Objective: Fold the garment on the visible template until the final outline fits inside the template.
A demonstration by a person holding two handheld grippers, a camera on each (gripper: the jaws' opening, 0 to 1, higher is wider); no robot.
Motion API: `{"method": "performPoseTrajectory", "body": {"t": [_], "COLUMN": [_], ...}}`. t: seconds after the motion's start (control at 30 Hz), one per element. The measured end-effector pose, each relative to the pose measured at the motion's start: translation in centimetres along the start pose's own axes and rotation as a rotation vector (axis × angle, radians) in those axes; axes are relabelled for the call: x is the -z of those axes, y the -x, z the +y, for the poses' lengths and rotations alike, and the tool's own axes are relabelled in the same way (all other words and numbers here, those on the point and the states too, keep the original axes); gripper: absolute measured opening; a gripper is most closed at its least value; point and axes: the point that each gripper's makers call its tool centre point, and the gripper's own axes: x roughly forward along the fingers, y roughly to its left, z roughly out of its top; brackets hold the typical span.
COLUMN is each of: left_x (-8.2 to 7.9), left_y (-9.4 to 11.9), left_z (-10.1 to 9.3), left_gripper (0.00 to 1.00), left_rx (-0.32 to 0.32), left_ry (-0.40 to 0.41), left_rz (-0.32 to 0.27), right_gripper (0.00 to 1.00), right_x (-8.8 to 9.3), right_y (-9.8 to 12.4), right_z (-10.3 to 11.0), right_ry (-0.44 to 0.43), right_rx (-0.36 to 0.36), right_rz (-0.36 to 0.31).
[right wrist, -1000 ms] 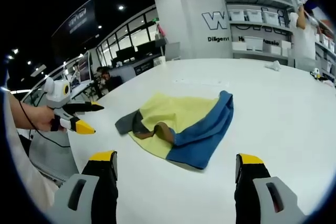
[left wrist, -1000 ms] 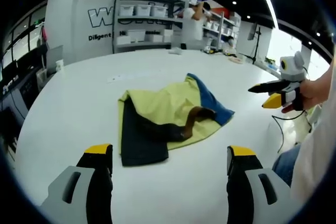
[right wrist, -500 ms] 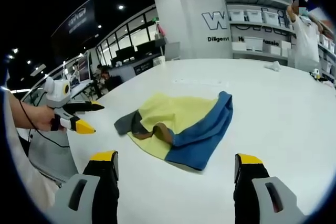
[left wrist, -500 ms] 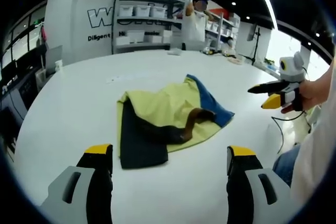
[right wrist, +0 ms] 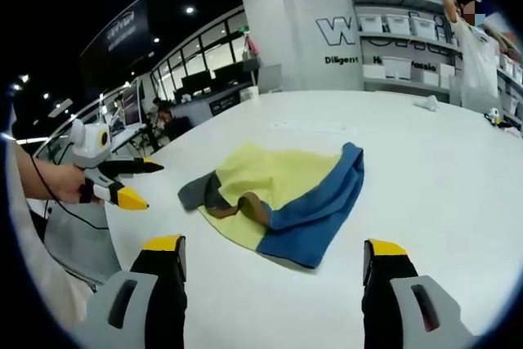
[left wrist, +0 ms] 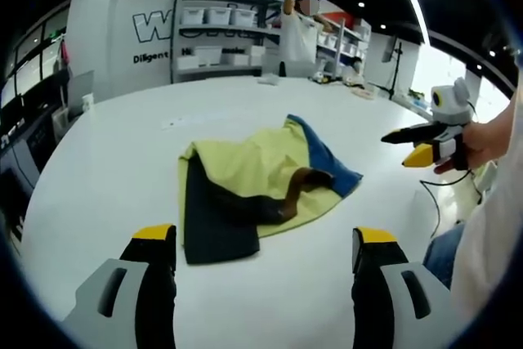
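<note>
A garment [left wrist: 253, 171] in yellow, blue and dark navy, with a brown strip, lies loosely folded on the white table [left wrist: 106, 169]. In the right gripper view the same garment [right wrist: 282, 190] shows its blue side nearest. My left gripper [left wrist: 263, 236] hovers open over the table, short of the garment's near edge, with nothing between its jaws. My right gripper [right wrist: 274, 244] is open too, close to the blue edge. The right gripper [left wrist: 396, 149] also shows held in a hand to the garment's right. The left gripper [right wrist: 154, 185] shows held to its left. Neither touches the cloth.
Shelves with white bins [left wrist: 216, 34] stand behind the table, and a person [left wrist: 296, 34] reaches up at them. Small items [left wrist: 271, 79] lie at the far table edge. A thin pale mark [left wrist: 176, 123] lies beyond the garment. A cable [left wrist: 433, 202] hangs at the right table edge.
The garment and both grippers stay almost where they were; the views shifted only slightly. The person at the shelves has moved.
</note>
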Motion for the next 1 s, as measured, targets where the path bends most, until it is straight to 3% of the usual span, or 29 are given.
{"method": "performPoseTrajectory", "body": {"t": [1.0], "left_x": [-0.42], "left_y": [-0.82], "left_z": [0.16], "left_gripper": [0.86], "left_rx": [-0.002], "left_ry": [-0.004], "left_rz": [0.014], "right_gripper": [0.84], "right_x": [-0.15], "right_y": [-0.83], "right_z": [-0.37], "right_ry": [0.004], "right_rx": [-0.021], "right_rz": [0.014]}}
